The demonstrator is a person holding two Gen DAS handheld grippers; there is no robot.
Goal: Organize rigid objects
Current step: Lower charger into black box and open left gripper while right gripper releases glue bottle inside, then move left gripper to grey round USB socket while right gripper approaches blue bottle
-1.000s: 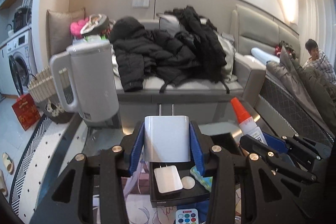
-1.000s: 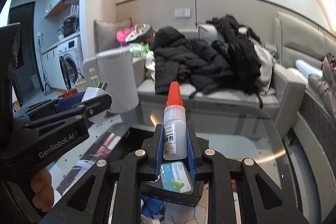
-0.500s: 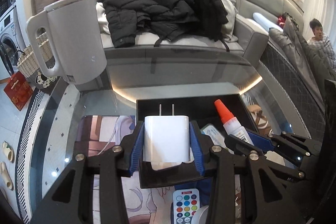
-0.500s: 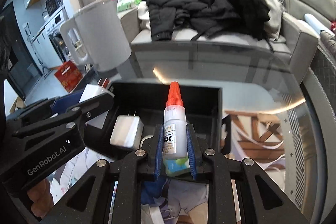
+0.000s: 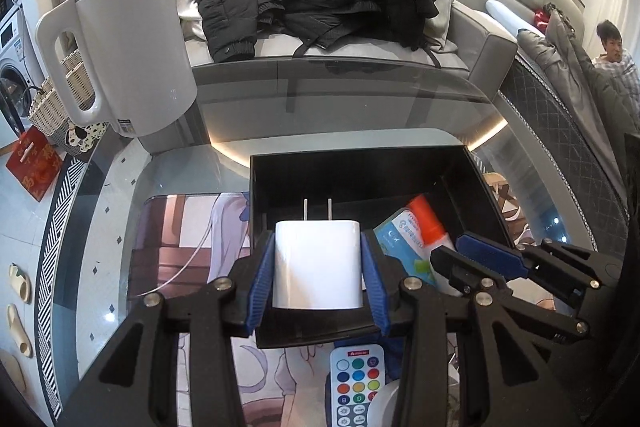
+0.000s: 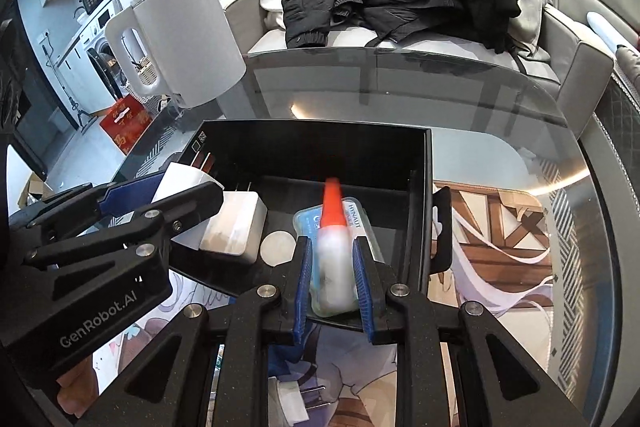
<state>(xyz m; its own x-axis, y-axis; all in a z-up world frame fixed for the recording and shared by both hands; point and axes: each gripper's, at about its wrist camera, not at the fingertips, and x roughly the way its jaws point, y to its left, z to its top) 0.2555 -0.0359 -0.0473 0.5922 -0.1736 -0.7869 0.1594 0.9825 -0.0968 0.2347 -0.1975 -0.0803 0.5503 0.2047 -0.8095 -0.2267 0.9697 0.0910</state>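
gripping charger, glue bottle (blurred, seemingly loose)

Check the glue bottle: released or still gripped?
Cannot tell: the glue bottle is blurred between the right gripper pads, over the black box.

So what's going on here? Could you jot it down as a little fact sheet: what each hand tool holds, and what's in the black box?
left gripper: shut on the white charger, prongs pointing away, held over the black box
right gripper: glue bottle with orange cap between its jaws, blurred, over the box
in the box: second white charger, a coin, a blue packet
outside the box: remote control on the printed mat
behind: white kettle on the glass table
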